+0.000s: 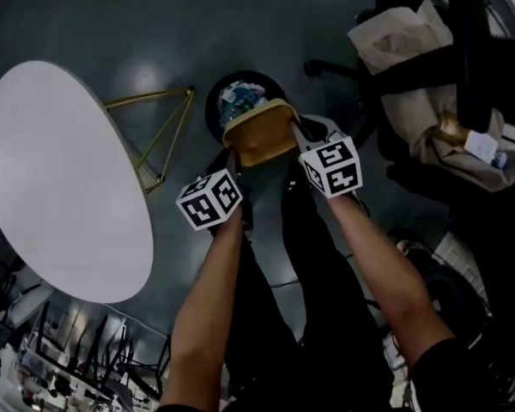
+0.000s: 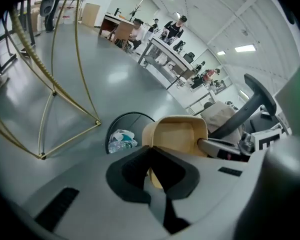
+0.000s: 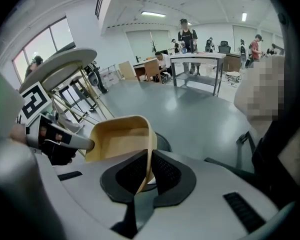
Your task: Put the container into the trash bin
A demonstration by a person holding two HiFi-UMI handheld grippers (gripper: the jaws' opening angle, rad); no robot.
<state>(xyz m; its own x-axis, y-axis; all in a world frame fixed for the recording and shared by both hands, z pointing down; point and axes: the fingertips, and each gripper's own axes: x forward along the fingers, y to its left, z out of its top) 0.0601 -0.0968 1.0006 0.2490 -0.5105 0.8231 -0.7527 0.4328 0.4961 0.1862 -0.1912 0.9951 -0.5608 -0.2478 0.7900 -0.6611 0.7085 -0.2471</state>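
Observation:
A tan, open-topped container (image 1: 259, 134) hangs just above the round black trash bin (image 1: 213, 108), which holds a plastic bottle and crumpled waste (image 1: 240, 98). My left gripper (image 1: 232, 163) is shut on the container's left rim, and my right gripper (image 1: 297, 137) is shut on its right rim. In the left gripper view the container (image 2: 177, 135) sits beyond the pads with the bin (image 2: 125, 129) to its left. The right gripper view shows the container's thin wall (image 3: 149, 154) pinched between the pads; the bin (image 3: 162, 142) peeks out behind it.
A round white table (image 1: 60, 178) with gold wire legs (image 1: 159, 136) stands left of the bin. Black office chairs with beige bags (image 1: 429, 84) crowd the right. People and desks (image 3: 190, 49) are far across the grey floor.

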